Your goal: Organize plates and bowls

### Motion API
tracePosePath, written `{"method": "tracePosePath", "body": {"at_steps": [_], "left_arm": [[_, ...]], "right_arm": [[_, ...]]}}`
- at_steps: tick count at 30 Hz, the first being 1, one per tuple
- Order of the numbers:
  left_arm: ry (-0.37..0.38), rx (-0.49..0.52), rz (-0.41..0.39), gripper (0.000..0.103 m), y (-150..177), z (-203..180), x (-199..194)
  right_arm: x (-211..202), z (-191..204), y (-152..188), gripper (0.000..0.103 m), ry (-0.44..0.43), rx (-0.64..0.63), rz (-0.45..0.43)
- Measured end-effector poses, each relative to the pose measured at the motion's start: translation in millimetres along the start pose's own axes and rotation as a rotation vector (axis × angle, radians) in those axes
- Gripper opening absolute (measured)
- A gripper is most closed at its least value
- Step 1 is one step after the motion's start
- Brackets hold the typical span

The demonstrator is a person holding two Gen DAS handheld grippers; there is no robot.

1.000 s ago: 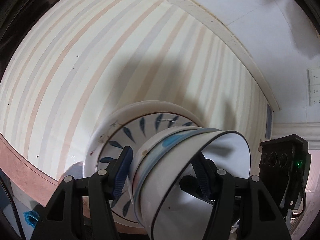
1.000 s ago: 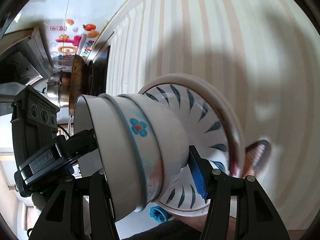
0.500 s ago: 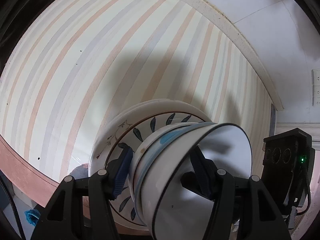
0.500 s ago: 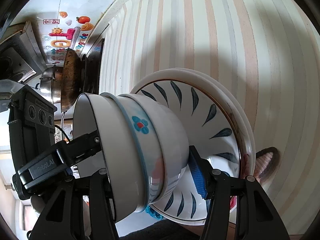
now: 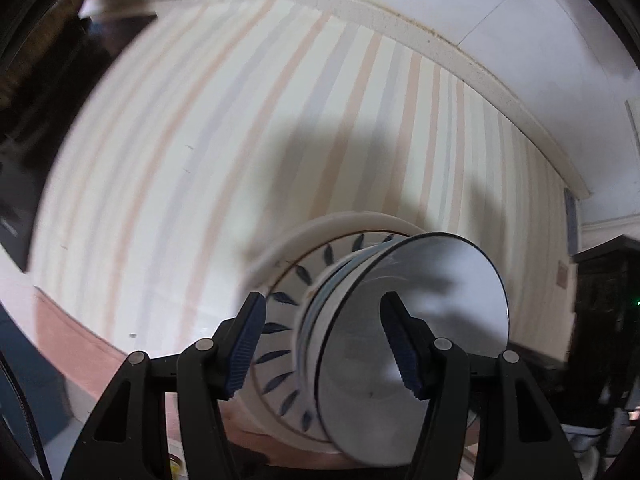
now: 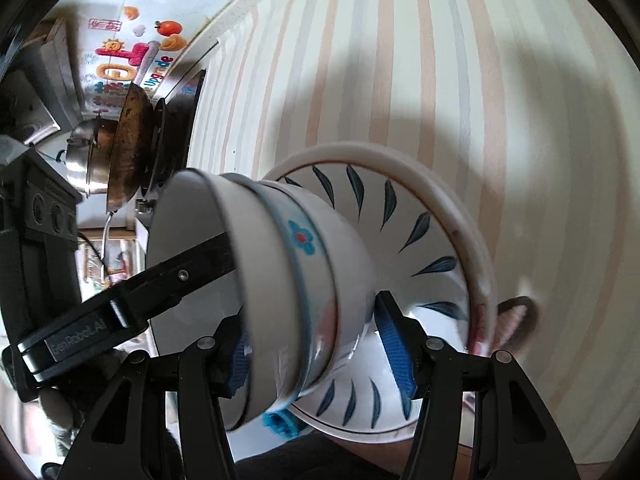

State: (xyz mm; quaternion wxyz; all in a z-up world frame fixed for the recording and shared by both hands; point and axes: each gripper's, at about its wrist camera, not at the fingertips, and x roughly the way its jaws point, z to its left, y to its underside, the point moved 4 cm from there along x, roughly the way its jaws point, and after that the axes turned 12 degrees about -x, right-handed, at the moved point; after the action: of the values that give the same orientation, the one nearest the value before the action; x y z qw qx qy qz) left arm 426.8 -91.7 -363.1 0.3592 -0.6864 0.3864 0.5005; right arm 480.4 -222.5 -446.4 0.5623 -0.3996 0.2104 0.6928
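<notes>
Several nested white bowls (image 6: 280, 280), one with a blue flower, sit on stacked plates (image 6: 432, 240) with dark blue leaf marks. Both grippers hold this stack from opposite sides, above the striped counter. My right gripper (image 6: 316, 356) is shut on the bowl walls, one pad (image 6: 394, 354) against the outer base. My left gripper (image 5: 328, 348) straddles the bowl rim (image 5: 420, 320), one pad inside the top bowl (image 5: 400, 344), one pad (image 5: 244, 352) outside by the plates (image 5: 288, 304); its arm crosses the right wrist view (image 6: 132, 300).
The striped counter (image 5: 200, 152) runs to a white raised edge and wall (image 5: 440, 48). A brown pan (image 6: 128, 148) and a steel pot (image 6: 84, 160) stand on the stove at the left end. A slipper (image 6: 516, 316) shows below.
The stack and both grippers have shifted along the counter, with the stove end now nearer in view. The left jaws have spread, and its outer pad stands off the bowls.
</notes>
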Motion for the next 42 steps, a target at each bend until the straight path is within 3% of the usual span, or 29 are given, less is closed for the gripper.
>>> {"method": "tracePosePath", "body": {"at_steps": [4, 6, 7, 10, 12, 18, 26, 35, 42], "left_arm": [[-0.032, 0.048, -0.059, 0.059, 8.2, -0.8, -23.3], [-0.044, 0.075, -0.092, 0.08, 13.8, -1.0, -34.9], [-0.049, 0.088, -0.119, 0.085, 16.9, -1.4, -42.1], [-0.071, 0.117, -0.19, 0.088, 25.5, -2.2, -61.3], [-0.069, 0.125, -0.221, 0.099, 30.5, -0.9, -72.7], [-0.036, 0.135, -0.273, 0.099, 44.0, 3.4, -99.5], [0.016, 0.213, -0.352, 0.099, 72.2, 18.9, -151.8], [0.045, 0.311, -0.497, 0.099, 131.9, 53.3, -238.6], [0.064, 0.354, -0.571, 0.099, 185.9, 72.3, -289.3]], "right_arm": [[-31.3, 13.4, 1.0, 0.074, 0.098, -0.068, -0.048], [-47.1, 21.2, 3.4, 0.088, 0.147, -0.102, -0.074], [-52.6, 24.4, 4.6, 0.095, 0.168, -0.115, -0.081], [-75.2, 36.8, 12.1, 0.096, 0.272, -0.158, -0.117], [-92.8, 46.3, 19.3, 0.097, 0.33, -0.175, -0.163], [-134.6, 67.3, 39.8, 0.098, 0.457, -0.176, -0.264], [-167.5, 104.7, 88.7, 0.098, 0.5, -0.119, -0.377], [-209.9, 202.4, 176.3, 0.099, 0.586, -0.089, -0.569], [-236.3, 268.4, 243.1, 0.099, 0.628, -0.101, -0.658]]}}
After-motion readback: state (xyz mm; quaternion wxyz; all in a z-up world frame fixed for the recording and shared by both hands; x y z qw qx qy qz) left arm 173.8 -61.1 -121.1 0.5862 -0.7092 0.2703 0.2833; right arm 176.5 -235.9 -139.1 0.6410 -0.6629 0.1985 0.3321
